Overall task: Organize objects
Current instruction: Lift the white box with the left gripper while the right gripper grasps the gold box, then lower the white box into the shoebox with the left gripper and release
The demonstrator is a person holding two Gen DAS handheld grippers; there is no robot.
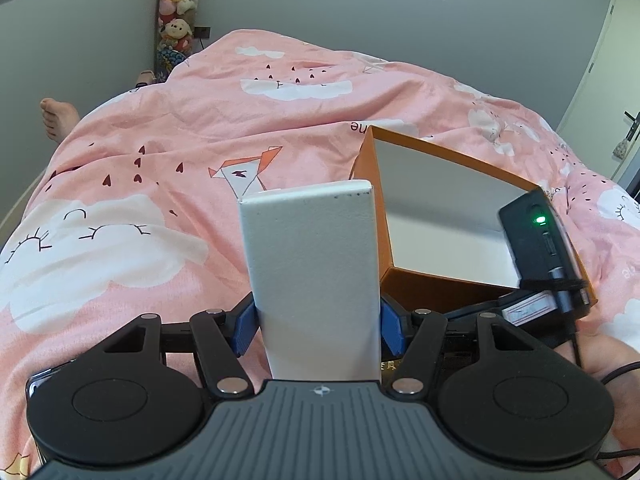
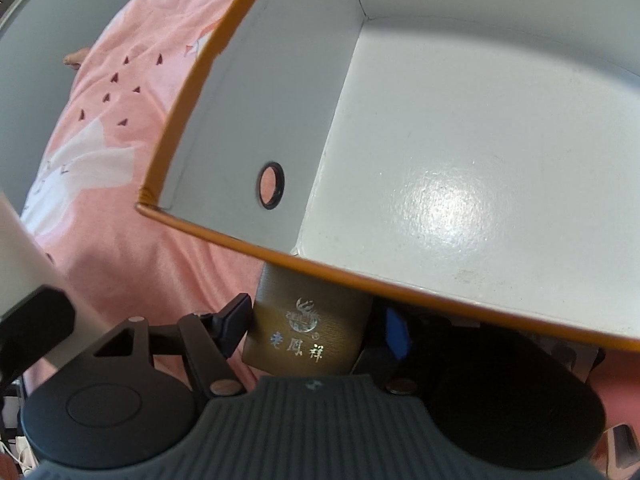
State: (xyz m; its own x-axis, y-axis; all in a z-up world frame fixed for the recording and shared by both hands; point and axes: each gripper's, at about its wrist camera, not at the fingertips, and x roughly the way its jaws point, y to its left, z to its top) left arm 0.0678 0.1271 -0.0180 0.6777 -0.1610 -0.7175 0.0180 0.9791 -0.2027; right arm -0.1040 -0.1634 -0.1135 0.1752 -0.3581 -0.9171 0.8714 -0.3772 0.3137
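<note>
Nearest in my left view, the left tongs (image 1: 318, 322) are clamped on a tall white box (image 1: 312, 264), blue pads pressed to both of its side faces. Its long axis runs straight away from the camera along the fingers, far end tipped up over the bed, near end seated against the rig body. Just right of it and a little beyond sits an open orange box (image 1: 404, 284), white inside, mouth upward, resting on the pink bedspread (image 1: 152, 128). A black device with a green light (image 1: 538, 240) hangs over the orange box's right edge. In my right view, the right tongs (image 2: 316, 330) straddle a small brown box with gold lettering (image 2: 306, 332); its long axis points forward along the fingers, and its far end is hidden under the orange box's near rim (image 2: 360, 280). The left pad looks a hair clear of the brown box, and the right pad is in shadow, so I cannot tell whether the grip is closed. Farther off: a bare foot (image 1: 58, 116) at the bed's left edge, then plush toys (image 1: 178, 8) against the grey wall.
</note>
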